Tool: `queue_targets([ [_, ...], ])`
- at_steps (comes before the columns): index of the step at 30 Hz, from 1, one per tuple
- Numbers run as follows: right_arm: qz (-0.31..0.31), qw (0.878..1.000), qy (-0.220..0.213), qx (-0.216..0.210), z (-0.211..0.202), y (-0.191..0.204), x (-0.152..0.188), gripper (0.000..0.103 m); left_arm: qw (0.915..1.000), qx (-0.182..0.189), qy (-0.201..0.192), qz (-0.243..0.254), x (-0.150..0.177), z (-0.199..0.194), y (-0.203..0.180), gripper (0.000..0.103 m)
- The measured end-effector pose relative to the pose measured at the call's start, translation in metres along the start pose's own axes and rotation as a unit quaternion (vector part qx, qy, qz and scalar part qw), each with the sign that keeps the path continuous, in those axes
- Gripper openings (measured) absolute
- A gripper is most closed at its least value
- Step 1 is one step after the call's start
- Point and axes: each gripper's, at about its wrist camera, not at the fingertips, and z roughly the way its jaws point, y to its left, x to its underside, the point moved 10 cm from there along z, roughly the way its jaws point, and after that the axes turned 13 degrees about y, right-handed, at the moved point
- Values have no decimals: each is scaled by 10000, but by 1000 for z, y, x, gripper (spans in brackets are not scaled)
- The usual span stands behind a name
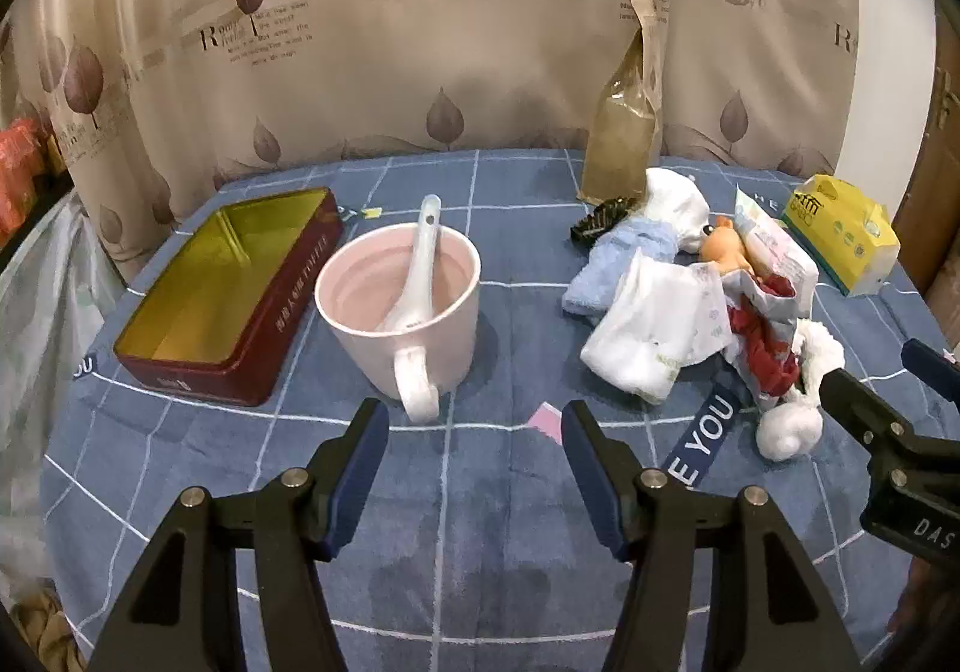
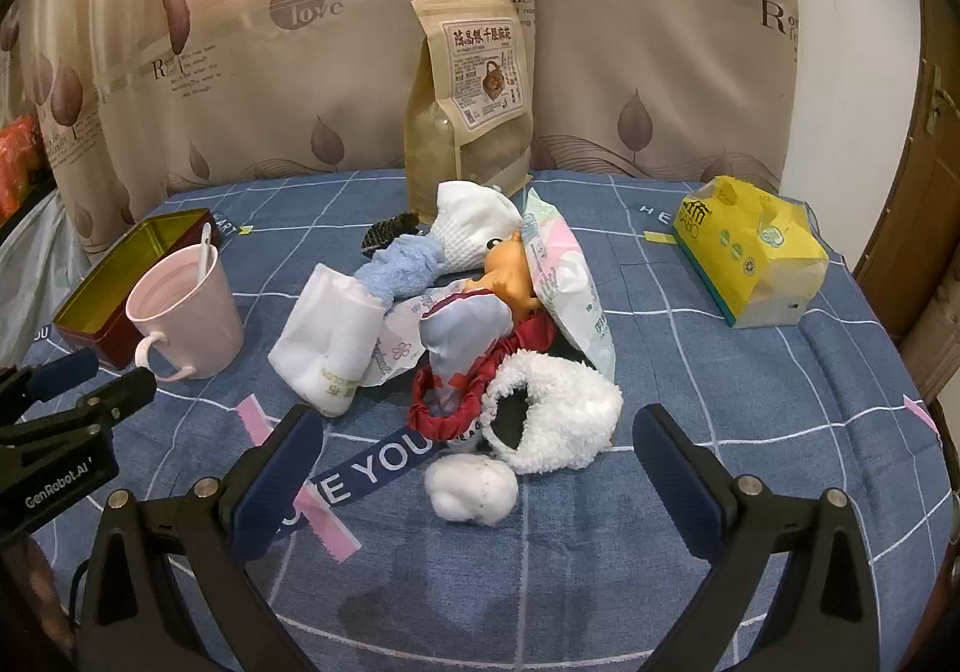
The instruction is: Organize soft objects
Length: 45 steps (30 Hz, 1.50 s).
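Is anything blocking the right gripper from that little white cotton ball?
No, nothing visible is. The right gripper is open, and the cotton ball lies on bare tablecloth right ahead of its fingers. The fluffy white headband sits just behind the ball, not in front.

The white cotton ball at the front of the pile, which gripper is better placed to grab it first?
Probably the right gripper: open, it faces the cotton ball head on. The left gripper faces the pink mug.

left gripper (image 1: 474,423): black angular arms | dark blue finger pads | silver round screws | white "GenRobot.AI" lettering || right gripper (image 2: 477,432): same black frame | blue pads | silver screws | white "DAS" lettering
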Motion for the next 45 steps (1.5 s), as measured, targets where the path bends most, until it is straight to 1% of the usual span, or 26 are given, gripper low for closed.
queue_targets([
  [6, -2, 10000, 25, -6, 1, -1, 2, 103, 9997, 28, 263, 4, 6, 6, 0, 61],
  [8, -2, 10000, 35, 12, 1, -2, 2, 103, 9995, 61, 320, -6, 8, 9, 0, 61],
  [13, -1, 10000, 40, 20, 1, -2, 2, 103, 9992, -5, 388, -55, 10, 12, 3, 61],
  [45, 56, 9999, 115, 13, 4, -5, 4, 102, 9987, -40, 507, -25, 11, 17, 4, 61],
])
